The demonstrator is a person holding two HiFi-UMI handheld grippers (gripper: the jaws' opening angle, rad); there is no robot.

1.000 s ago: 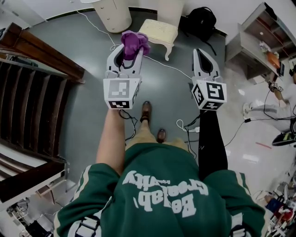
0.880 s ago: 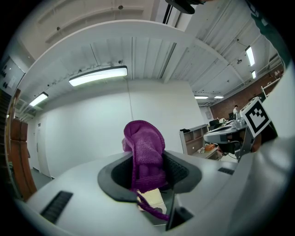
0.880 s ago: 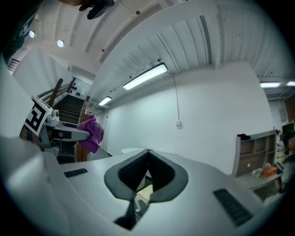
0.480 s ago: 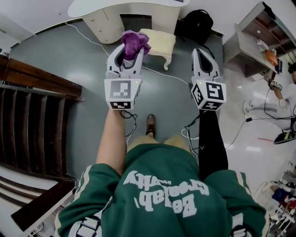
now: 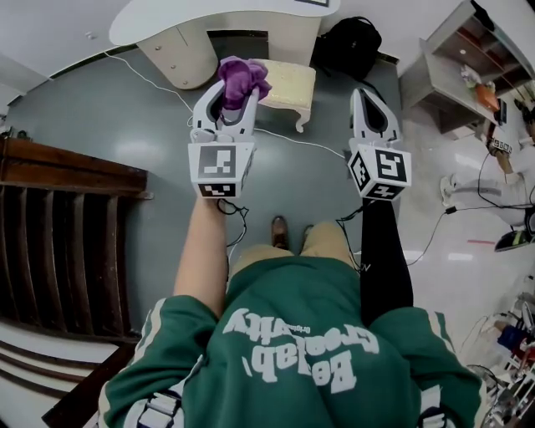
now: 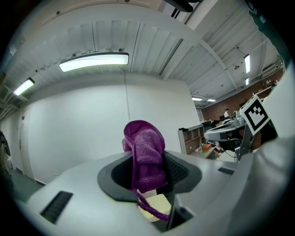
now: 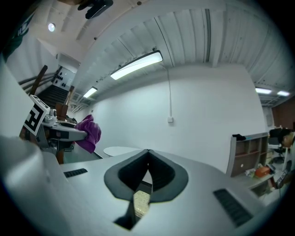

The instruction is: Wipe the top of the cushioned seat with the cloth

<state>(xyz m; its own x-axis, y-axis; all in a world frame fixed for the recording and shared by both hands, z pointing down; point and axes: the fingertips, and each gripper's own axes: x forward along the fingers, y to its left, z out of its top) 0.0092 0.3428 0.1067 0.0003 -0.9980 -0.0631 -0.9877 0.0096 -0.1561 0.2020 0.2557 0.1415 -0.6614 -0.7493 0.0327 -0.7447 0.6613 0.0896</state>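
Firmly, the left tool (image 5: 235,90) clamps the purple cloth (image 6: 146,156); the right tool (image 7: 147,154) is closed, holding nothing. Only the head view shows the cushioned seat (image 5: 288,81) clearly.

Under me the floor (image 5: 125,142) is smooth grey, and to my right it turns into glossy pale tiles (image 5: 456,251). A thin white cable (image 5: 305,142) trails across the grey part. Ahead stands a white desk (image 5: 209,17) with a rounded top, and just beside it a black backpack (image 5: 347,46) rests against the wall. Further right is a grey open shelf unit (image 5: 443,67) with small items on it. A dark wooden railing (image 5: 67,242) with slats runs along my left. The wall (image 6: 69,133) in front is plain white, under a ribbed ceiling (image 6: 152,46) with a long lit tube light (image 6: 94,62).
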